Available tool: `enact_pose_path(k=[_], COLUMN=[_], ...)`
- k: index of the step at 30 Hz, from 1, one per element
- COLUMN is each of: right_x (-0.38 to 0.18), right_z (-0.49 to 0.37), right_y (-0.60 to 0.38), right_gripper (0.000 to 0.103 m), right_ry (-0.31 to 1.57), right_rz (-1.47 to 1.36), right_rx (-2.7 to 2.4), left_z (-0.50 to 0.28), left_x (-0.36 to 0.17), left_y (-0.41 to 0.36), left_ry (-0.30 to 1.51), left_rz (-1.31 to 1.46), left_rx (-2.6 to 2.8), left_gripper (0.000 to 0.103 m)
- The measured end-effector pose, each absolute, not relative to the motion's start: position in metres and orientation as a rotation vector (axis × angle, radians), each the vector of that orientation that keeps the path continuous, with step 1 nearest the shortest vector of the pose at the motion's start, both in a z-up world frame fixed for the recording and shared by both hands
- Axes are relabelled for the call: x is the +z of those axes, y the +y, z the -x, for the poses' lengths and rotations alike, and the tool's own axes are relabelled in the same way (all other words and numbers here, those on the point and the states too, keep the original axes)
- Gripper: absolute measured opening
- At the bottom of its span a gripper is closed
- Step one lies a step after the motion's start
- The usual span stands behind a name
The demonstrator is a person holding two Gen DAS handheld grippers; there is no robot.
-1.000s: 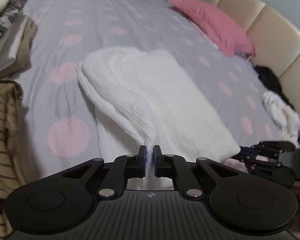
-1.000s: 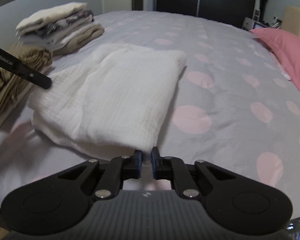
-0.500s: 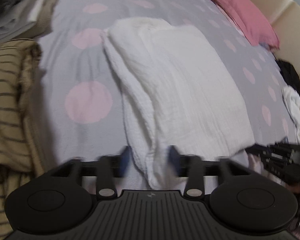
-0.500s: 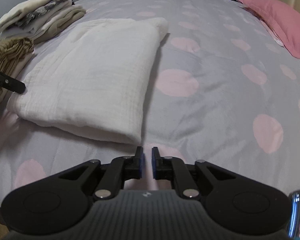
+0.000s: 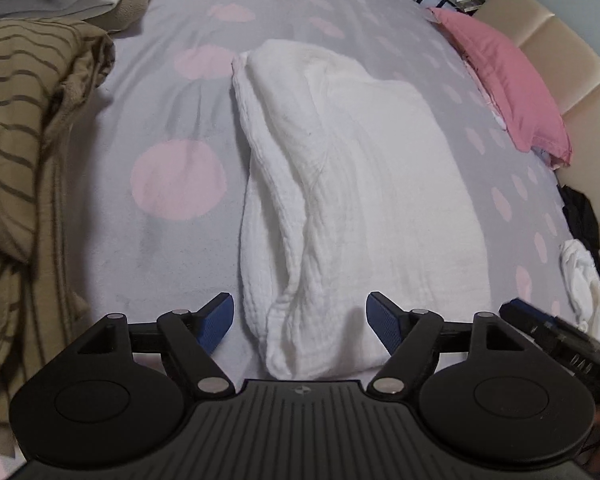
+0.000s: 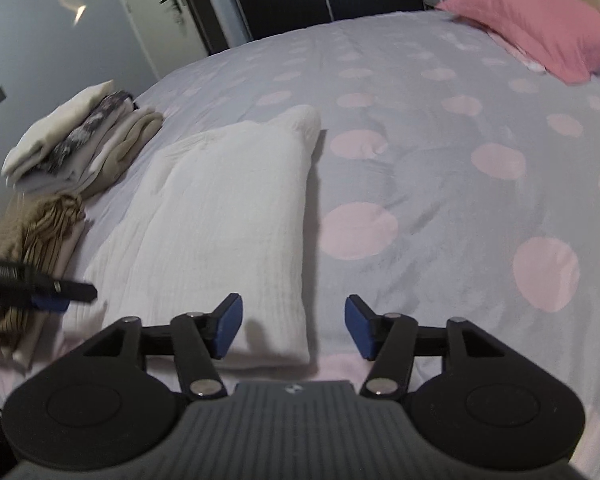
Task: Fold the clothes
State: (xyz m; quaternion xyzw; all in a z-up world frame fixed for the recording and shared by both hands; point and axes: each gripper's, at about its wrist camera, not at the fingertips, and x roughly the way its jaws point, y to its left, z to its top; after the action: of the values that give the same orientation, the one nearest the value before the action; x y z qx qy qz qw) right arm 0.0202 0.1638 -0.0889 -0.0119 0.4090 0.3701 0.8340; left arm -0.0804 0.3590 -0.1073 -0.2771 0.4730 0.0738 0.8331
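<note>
A folded white crinkled cloth (image 5: 364, 184) lies flat on the grey bedspread with pink dots (image 5: 180, 176). My left gripper (image 5: 300, 322) stands open just above the cloth's near left corner, holding nothing. In the right wrist view the same white cloth (image 6: 220, 216) stretches away from me. The right gripper (image 6: 292, 330) is open over its near right corner, its left blue pad above the cloth and its right pad over bare bedspread (image 6: 440, 200). The left gripper's tip (image 6: 60, 294) pokes in from the left there.
A striped tan garment (image 5: 24, 152) lies crumpled at the left, with a stack of folded clothes (image 6: 80, 140) behind it. A pink pillow (image 5: 508, 80) rests against the cream headboard (image 5: 572, 80). A small white garment (image 5: 588, 288) and a dark one lie at the right edge.
Both grippers went from shut to open; the left let go of the white cloth's corner, which now lies flat. The right gripper lifted and tilted up.
</note>
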Motion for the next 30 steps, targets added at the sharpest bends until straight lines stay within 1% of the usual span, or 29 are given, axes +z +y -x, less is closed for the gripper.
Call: enact_pose_path(k=[9, 10, 15, 16, 17, 18, 19, 20, 21, 22, 23, 25, 28, 30], right_x=[-0.117, -0.121, -0.125, -0.125, -0.126, -0.126, -0.125, -0.125, -0.124, -0.123, -0.122, -0.118, -0.104, -0.094], right_z=[-0.046, -0.049, -0.046, -0.044, -0.041, -0.039, -0.037, -0.036, -0.036, -0.036, -0.037, -0.038, -0.034, -0.031], right_y=[0.173, 0.173, 0.18, 0.182, 0.184, 0.186, 0.186, 0.187, 0.187, 0.186, 0.185, 0.182, 0.181, 0.174], right_gripper=[0.064, 0.064, 0.062, 0.057, 0.049, 0.045, 0.034, 0.027, 0.026, 0.023, 0.02, 0.018, 0.016, 0.015], right_ry=[1.03, 1.048, 1.047, 1.042, 1.04, 1.039, 1.039, 1.039, 1.04, 1.041, 1.042, 1.034, 0.992, 0.986], right_rz=[-0.072, -0.085, -0.052, -0.041, -0.031, -0.024, -0.021, -0.023, -0.03, -0.037, -0.047, -0.065, -0.05, -0.052], right_rx=[0.739, 0.733, 0.74, 0.746, 0.754, 0.767, 0.781, 0.794, 0.8, 0.801, 0.802, 0.81, 0.833, 0.844], left_z=[0.074, 0.073, 0.07, 0.07, 0.069, 0.069, 0.068, 0.068, 0.067, 0.067, 0.067, 0.068, 0.067, 0.069], left_x=[-0.134, -0.135, -0.135, -0.136, -0.136, -0.136, -0.134, -0.133, -0.131, -0.13, -0.128, -0.125, -0.114, -0.102], left_y=[0.355, 0.355, 0.353, 0.352, 0.35, 0.349, 0.347, 0.345, 0.345, 0.346, 0.347, 0.349, 0.344, 0.34], left_ry=[1.042, 1.038, 1.034, 1.035, 1.036, 1.037, 1.038, 1.04, 1.04, 1.04, 1.04, 1.041, 1.035, 1.018], left_rz=[0.562, 0.558, 0.557, 0.55, 0.542, 0.528, 0.514, 0.506, 0.505, 0.511, 0.52, 0.539, 0.516, 0.51], left_rx=[0.144, 0.139, 0.132, 0.128, 0.124, 0.122, 0.12, 0.114, 0.112, 0.111, 0.11, 0.106, 0.094, 0.084], left_gripper=[0.072, 0.074, 0.075, 0.074, 0.073, 0.069, 0.062, 0.057, 0.045, 0.035, 0.031, 0.019, 0.014, 0.013])
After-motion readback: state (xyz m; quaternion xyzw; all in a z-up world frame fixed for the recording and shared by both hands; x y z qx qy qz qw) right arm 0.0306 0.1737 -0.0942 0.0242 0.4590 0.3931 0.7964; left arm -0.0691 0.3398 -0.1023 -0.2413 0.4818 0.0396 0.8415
